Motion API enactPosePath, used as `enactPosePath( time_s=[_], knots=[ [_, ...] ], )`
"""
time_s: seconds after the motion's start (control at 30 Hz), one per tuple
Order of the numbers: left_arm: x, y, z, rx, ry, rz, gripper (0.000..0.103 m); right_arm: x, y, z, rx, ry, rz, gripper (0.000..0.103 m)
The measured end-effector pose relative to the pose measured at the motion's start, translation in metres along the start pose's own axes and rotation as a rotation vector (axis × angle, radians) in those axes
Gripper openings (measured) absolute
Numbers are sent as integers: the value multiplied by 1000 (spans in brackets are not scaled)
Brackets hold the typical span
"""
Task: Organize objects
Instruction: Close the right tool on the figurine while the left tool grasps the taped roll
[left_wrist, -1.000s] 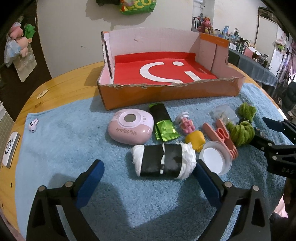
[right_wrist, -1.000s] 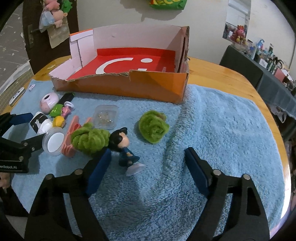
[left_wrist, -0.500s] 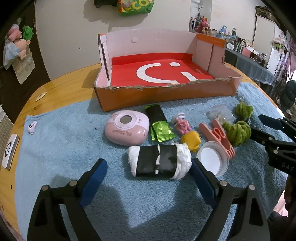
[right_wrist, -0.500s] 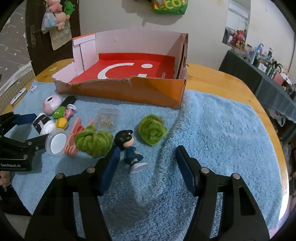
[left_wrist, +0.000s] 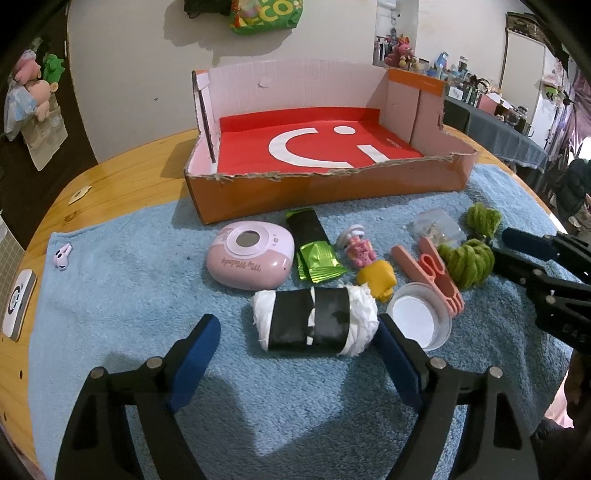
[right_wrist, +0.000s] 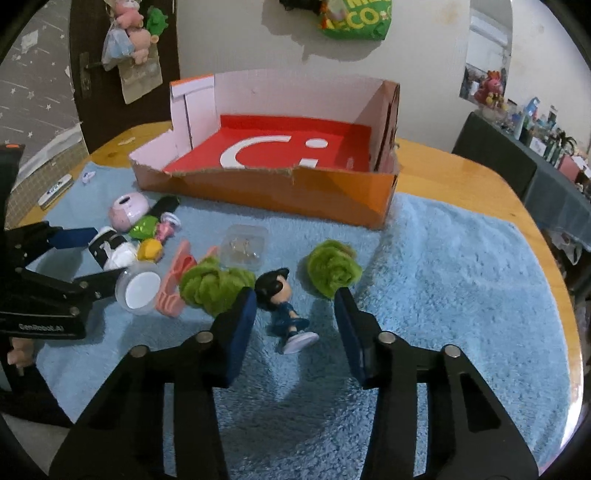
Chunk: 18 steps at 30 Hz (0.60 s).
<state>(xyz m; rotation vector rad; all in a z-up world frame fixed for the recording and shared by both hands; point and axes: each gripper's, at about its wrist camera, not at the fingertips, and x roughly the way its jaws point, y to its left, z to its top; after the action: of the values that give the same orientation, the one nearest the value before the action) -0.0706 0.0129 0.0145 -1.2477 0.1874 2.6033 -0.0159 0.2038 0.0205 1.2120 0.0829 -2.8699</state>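
The figurine (right_wrist: 282, 308) lies tilted on the blue towel (right_wrist: 461, 295): black hair, dark blue clothing, pale round base pointing toward the camera. It sits between the blue pads of the right gripper (right_wrist: 295, 325), whose jaws are closing around it; a gap shows on both sides, so the pads do not yet press on it.

The white roll with two black bands (left_wrist: 316, 321) lies on its side on the towel (left_wrist: 110, 295), crumpled white ends protruding. It sits between the pads of the left gripper (left_wrist: 299, 343), whose jaws stand wide and are closing. The right pad looks to be at the roll's end; contact cannot be confirmed. The left pad stands clear.

Just beside the roll: a round clear lidded tub (left_wrist: 421, 319), a yellow toy (left_wrist: 378, 278), a pink clip (left_wrist: 432, 271) and a green woolly ball (left_wrist: 467, 262). Behind them lie a pink rounded device (left_wrist: 249, 258), a green foil packet (left_wrist: 314, 251), a small pink figure (left_wrist: 358, 247), a clear plastic box (left_wrist: 434, 229) and a second green woolly ball (left_wrist: 482, 218).

The open cardboard box (left_wrist: 314, 188), orange outside with a red floor bearing a white mark, stands at the towel's far edge, nothing inside. All rests on a wooden table (left_wrist: 122, 170). A small white-pink trinket (left_wrist: 62, 254) lies well apart near the towel's left edge.
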Motion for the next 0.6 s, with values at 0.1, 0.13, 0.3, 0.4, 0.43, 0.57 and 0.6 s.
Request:
enactPosePath(
  time_s=[0.1,0.13,0.3,0.4,0.43,0.57,0.6],
  knots=[
    [0,0,0,0,0,-1,86,3,0,-3,-2,13,11,42],
    [0,0,0,0,-1,-2,86,3,0,-4,-4,14,14,42],
    [1,-1,2,-1,-7,-19,80,6,1,-6,-13,23,47,31],
    [0,-2,2,1,-14,-23,74,7,3,-6,-26,19,53,25],
    [-1,-1,1,1,-16,-24,70,7,3,-6,-24,18,60,23],
    [-1,0,2,0,-20,-28,63,7,0,-6,-6,18,76,23],
    [-1,0,2,0,-21,-29,63,7,-1,-6,1,15,79,23]
  ],
)
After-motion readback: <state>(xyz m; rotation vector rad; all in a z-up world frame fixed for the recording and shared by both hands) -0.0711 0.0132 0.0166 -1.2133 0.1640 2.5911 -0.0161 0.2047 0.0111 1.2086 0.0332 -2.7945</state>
